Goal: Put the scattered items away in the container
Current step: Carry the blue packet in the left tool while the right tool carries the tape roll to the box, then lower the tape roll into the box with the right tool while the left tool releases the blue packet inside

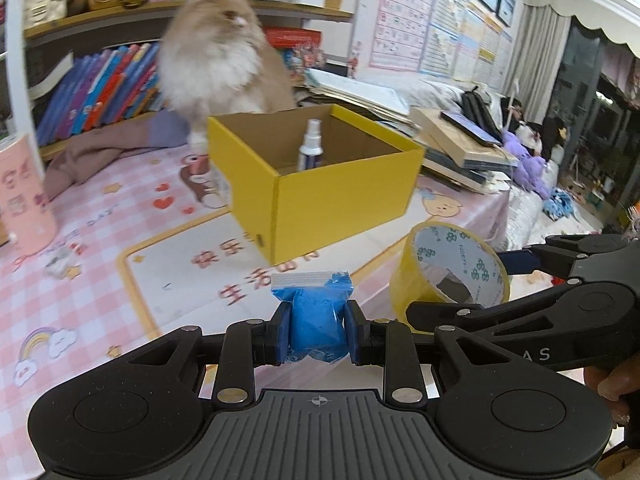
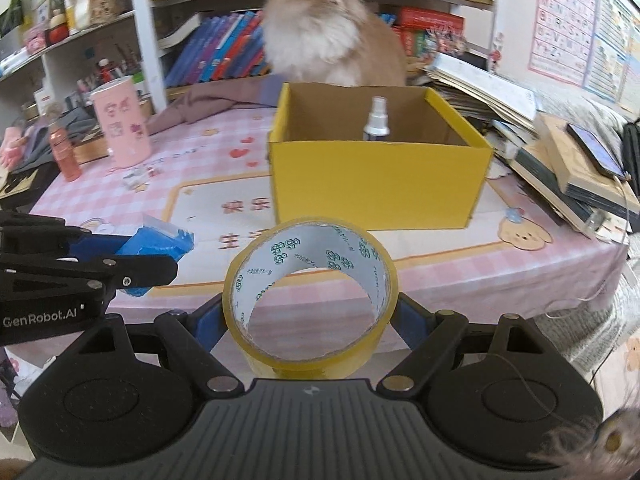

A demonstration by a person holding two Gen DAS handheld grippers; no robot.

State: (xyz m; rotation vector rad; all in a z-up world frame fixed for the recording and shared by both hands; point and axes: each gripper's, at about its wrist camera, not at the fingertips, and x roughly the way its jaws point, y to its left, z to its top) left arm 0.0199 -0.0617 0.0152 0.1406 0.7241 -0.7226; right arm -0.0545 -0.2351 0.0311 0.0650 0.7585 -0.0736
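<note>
You hold the blue pouch [image 1: 317, 320] clamped in your left gripper [image 1: 316, 332] and the tape roll [image 2: 310, 292] pinched in your right gripper [image 2: 310, 316], both raised toward the yellow box [image 2: 376, 176] at frame centre for dropping.

fluffy cat [image 2: 328, 28] behind box | pink canister [image 2: 121, 124] | book stack [image 2: 568, 168] | bookshelf [image 1: 100, 80]

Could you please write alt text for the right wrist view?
The right gripper holds a yellow tape roll before an open yellow box containing a spray bottle. A fluffy cat sits behind the box; the left gripper holds a blue bag.
</note>
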